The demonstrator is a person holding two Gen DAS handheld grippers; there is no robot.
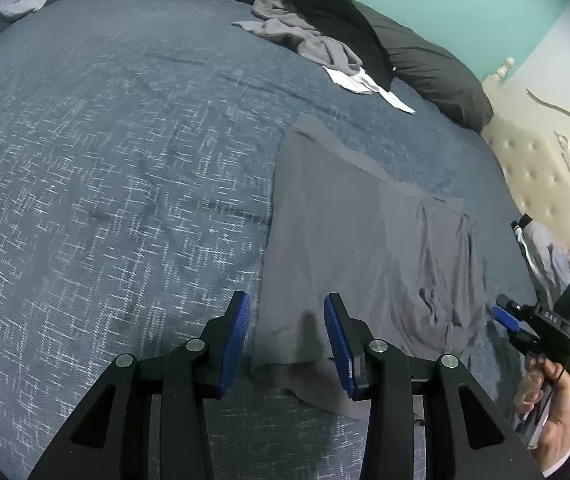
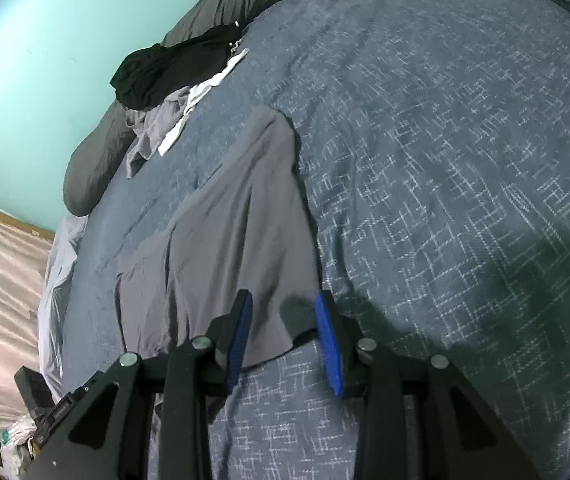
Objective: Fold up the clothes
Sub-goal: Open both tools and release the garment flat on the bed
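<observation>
Left tongs (image 1: 287, 312) spread wide, empty, poised over near corner of grey garment (image 1: 349, 240). Right tongs (image 2: 284, 312) likewise wide, gripping nothing, above another corner of same garment (image 2: 237, 216). Garment spread mostly flat on blue bed (image 1: 105, 168), rumpled along one side. Right tongs (image 1: 505, 317) seen from left camera at garment's far side, held in a hand (image 1: 553, 404). Pile (image 1: 309, 28) of grey, black and white clothes heaped farther off, against dark pillows (image 1: 437, 68). Tufted headboard (image 1: 545, 184) beyond bed edge.
</observation>
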